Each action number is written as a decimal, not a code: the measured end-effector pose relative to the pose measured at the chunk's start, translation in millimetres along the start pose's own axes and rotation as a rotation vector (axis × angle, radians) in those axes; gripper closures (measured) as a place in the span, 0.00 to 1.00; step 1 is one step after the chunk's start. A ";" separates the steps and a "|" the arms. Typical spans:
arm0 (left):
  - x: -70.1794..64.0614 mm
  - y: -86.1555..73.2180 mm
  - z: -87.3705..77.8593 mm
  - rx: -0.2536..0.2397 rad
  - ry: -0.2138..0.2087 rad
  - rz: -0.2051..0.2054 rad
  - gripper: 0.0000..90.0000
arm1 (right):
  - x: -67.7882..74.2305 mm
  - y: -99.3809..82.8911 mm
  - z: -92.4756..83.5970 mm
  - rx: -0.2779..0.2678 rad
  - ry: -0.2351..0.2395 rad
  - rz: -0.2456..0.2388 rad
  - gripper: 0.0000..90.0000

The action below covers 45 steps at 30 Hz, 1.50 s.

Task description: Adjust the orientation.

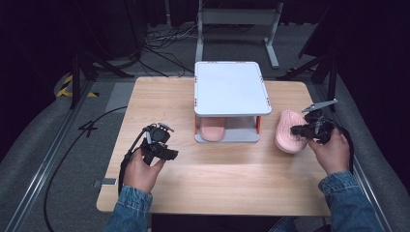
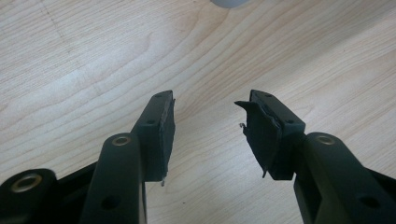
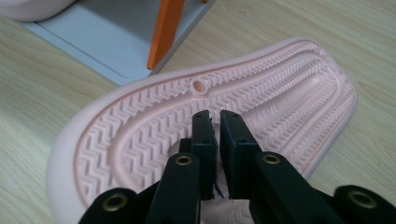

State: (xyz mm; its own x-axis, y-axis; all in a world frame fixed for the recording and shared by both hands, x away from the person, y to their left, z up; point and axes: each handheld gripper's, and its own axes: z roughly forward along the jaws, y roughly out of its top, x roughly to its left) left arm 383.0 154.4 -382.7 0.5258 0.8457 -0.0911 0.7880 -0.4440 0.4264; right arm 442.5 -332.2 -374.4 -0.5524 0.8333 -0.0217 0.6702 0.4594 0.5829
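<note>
One pink slipper [image 1: 212,130] sits on the lower shelf of the grey rack [image 1: 231,87]. Second slipper [image 1: 289,131] lies sole-up on the table [image 1: 217,174], right of rack. Right gripper [image 3: 215,122] jaws nearly closed over its sole, grip uncertain. Left gripper [image 2: 209,126] jaws apart, empty. Judged half done.

Left claw [image 2: 208,133] gapes; right claw [image 3: 214,122] is pinched closed.
</note>
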 end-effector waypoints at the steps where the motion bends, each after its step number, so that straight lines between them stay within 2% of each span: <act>1: -0.1 0.2 0.4 0.002 0.001 0.004 0.58 | 0.0 0.0 0.0 0.000 0.000 0.000 0.95; 6: -0.4 3.6 2.8 0.006 -0.004 0.014 0.58 | -4.8 -7.7 -3.1 -0.005 -0.002 0.019 0.96; 12: 6.0 7.8 -0.8 -0.009 -0.009 0.010 0.57 | -13.4 -26.2 -11.8 -0.001 -0.019 0.049 0.96; 13: 8.0 9.4 -0.9 -0.014 -0.015 -0.001 0.57 | -16.2 -33.5 -14.2 0.010 -0.030 0.057 0.95; 19: 10.1 14.5 0.6 -0.017 -0.020 0.005 0.57 | -19.8 -49.4 -16.3 0.052 -0.054 0.076 0.95; 25: 9.0 21.2 7.5 -0.005 -0.033 0.016 0.57 | -24.0 -64.7 -9.7 0.111 -0.070 0.095 0.95; 28: 7.7 23.2 9.3 0.002 -0.035 0.024 0.57 | -23.8 -68.1 -4.3 0.123 -0.076 0.098 0.96; 30: 7.7 23.2 9.7 0.003 -0.036 0.027 0.57 | -23.7 -68.4 -4.2 0.119 -0.061 0.105 0.96; 38: 9.8 20.4 8.6 -0.003 -0.039 0.014 0.57 | -21.3 -66.0 -5.5 0.120 -0.068 0.101 0.94; 45: 12.6 15.5 7.1 -0.003 -0.034 0.007 0.57 | -28.2 -68.2 -10.8 0.127 -0.073 0.137 0.91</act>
State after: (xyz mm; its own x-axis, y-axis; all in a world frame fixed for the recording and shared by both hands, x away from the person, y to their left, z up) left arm 404.1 156.0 -383.7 0.5417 0.8322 -0.1185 0.7834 -0.4487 0.4301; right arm 406.9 -390.3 -404.8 -0.4174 0.9086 -0.0107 0.7964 0.3715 0.4773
